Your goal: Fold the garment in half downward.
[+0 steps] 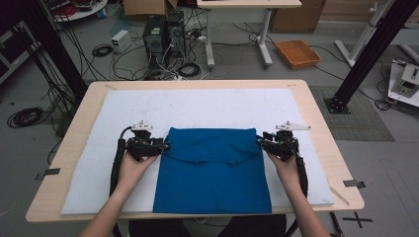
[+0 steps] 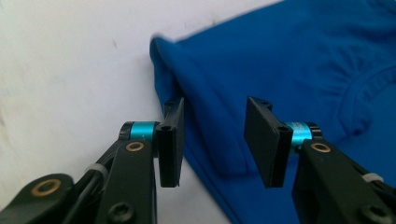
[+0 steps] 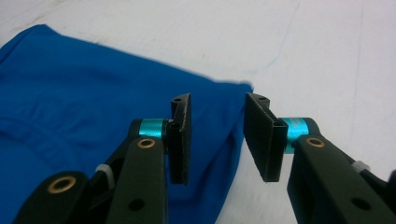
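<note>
Blue garment (image 1: 212,173) lies folded flat on the bench pad between both tools; left hand-held gripper (image 1: 164,146) and right hand-held gripper (image 1: 260,140) stand half open, gripping nothing, so draw each straight outward without snagging the folded edges.

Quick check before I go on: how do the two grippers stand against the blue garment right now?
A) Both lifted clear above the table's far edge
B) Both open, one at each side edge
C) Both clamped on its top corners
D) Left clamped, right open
B: the left gripper and right gripper each show a clear gap between the pads, and the blue garment lies flat with one gripper at each side edge.
</note>
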{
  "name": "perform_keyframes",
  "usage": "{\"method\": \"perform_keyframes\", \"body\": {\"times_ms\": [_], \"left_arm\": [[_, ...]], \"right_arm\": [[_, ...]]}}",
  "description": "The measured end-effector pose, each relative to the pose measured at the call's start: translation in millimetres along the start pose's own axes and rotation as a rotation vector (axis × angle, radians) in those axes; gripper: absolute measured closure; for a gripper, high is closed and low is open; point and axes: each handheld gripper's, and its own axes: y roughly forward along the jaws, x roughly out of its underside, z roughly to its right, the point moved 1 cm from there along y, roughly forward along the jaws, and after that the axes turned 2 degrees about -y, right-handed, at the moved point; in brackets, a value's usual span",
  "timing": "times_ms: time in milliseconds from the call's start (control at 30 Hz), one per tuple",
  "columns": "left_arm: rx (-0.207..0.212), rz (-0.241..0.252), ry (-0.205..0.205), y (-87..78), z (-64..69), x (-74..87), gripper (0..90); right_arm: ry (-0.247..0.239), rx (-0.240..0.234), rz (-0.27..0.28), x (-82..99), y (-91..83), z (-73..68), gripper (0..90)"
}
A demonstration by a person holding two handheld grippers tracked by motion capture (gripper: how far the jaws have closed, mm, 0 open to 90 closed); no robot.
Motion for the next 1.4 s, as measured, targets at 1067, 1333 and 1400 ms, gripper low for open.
{"method": "perform_keyframes", "body": {"times_ms": [1067, 1333, 1400], "left_arm": [[0.036, 0.011, 0.024, 2.1, 9.2, 8.0, 88.4], [0.097, 0.048, -0.015, -11.4, 9.4, 5.6, 88.4], [0.119, 0.056, -0.022, -15.9, 10.4, 4.9, 88.4]], "right_arm": [[0.03, -0.045, -0.061, 27.8, 1.2, -12.3, 89.1], [0.036, -0.065, -0.028, 23.5, -10.1, -9.4, 89.2], [0.036, -0.071, -0.024, 22.0, -15.8, -10.5, 89.3]]}}
